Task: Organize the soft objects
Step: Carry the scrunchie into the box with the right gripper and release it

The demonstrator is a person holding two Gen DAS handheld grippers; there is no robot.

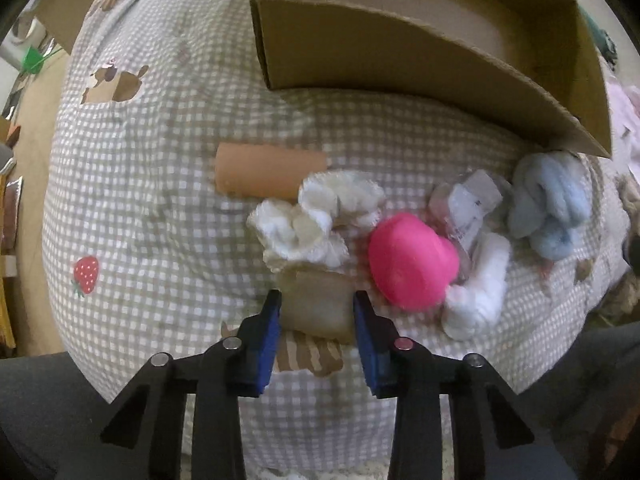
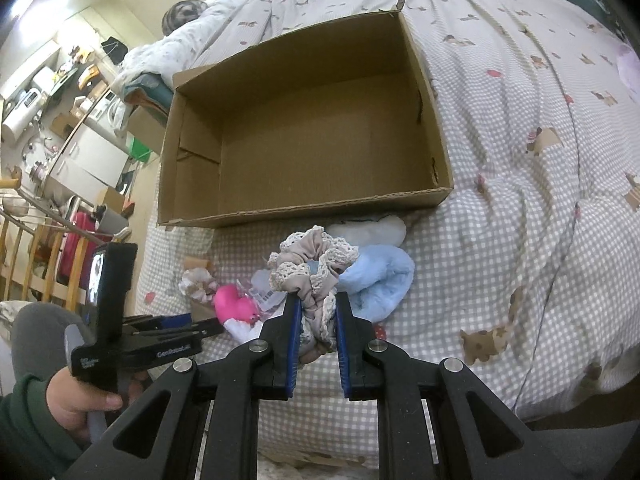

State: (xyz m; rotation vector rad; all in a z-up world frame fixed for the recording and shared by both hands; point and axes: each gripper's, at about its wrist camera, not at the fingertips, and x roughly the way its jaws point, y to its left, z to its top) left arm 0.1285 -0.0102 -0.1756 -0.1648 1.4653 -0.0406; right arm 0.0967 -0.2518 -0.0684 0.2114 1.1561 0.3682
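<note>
My left gripper (image 1: 316, 300) is closed around a beige soft block (image 1: 316, 304) lying on the checked bedspread. Just beyond it lie a white fluffy scrunchie (image 1: 316, 216), a pink heart plush (image 1: 412, 260), a white fluffy piece (image 1: 480, 288), a tagged packet (image 1: 468, 200) and a light blue plush (image 1: 552, 204). My right gripper (image 2: 318, 308) is shut on a beige lace-edged scrunchie (image 2: 312, 268), held above the bed in front of the open cardboard box (image 2: 304, 136). The box is empty. The left gripper tool (image 2: 152, 344) shows at lower left in the right wrist view.
An orange-brown sponge block (image 1: 268, 176) lies left of the white scrunchie. The light blue plush (image 2: 380, 280) and a white plush (image 2: 372, 230) lie between my right gripper and the box. The bed edge drops off at left toward room clutter (image 2: 60, 120).
</note>
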